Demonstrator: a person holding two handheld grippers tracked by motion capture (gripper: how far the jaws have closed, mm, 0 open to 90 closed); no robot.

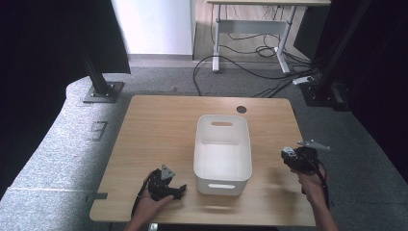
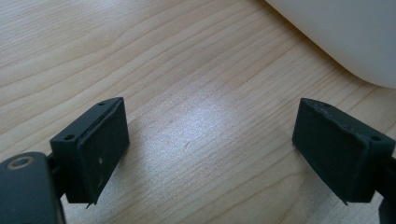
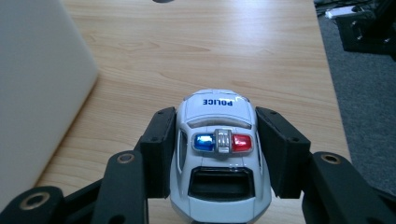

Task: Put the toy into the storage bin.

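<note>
Nearest you in the high view, your left gripper (image 1: 179, 189) rests on the wooden table (image 1: 154, 125) beside the white plastic bin (image 1: 223, 153); your right gripper (image 1: 287, 155) sits right of the bin. In the left gripper view, your jaws stand wide apart over bare wood, the bin's corner (image 2: 345, 37) ahead. In the right gripper view, your jaws clamp the toy police car (image 3: 219, 154) by its sides.
</note>
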